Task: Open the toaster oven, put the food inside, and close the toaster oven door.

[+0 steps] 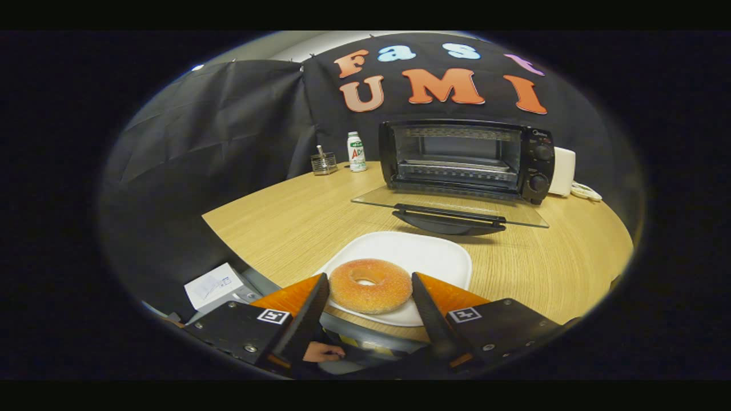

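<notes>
Fingers of the gripper (370, 297) are spread wide, flanking a sugared doughnut (370, 293) that sits between the tips; whether either finger touches it cannot be told. The doughnut rests on the near part of a white plate (422, 257) on the wooden tabletop (285, 222). Beyond the plate, at 12 to 1 o'clock, stands the toaster oven (467, 160), its glass door (451, 208) folded down flat toward the plate, racks visible inside. At 11 o'clock, near the booth wall, stand a small bottle (357, 151) and a wire holder (324, 162).
</notes>
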Motion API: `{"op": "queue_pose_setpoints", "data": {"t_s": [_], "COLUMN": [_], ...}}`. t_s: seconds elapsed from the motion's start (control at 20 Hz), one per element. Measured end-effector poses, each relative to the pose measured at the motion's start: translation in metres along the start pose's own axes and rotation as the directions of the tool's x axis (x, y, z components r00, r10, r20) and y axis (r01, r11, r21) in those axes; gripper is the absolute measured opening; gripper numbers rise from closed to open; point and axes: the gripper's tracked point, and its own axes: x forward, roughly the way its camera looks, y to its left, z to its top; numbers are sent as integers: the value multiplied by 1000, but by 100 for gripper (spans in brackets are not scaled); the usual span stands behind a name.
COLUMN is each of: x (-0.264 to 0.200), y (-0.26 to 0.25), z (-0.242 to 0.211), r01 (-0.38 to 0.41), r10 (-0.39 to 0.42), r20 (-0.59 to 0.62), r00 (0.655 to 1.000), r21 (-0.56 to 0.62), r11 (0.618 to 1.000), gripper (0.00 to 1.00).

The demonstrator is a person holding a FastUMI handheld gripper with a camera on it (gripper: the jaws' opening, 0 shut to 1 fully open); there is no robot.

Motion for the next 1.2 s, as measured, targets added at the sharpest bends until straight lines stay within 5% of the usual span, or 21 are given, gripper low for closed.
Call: {"op": "queue_pose_setpoints", "data": {"t_s": [0.25,0.5,0.8,1.2], "x": [-2,-2,2,12], "y": [0,0,4,-21], "z": [6,27,66,130], "r01": [-20,-79,-199,-289], "r10": [20,68,143,125], "r20": [5,56,159,308], "r00": [1000,996,977,943], "r21": [63,227,430,574], "r11": [998,971,881,766], "gripper": [68,65,65,64]}}
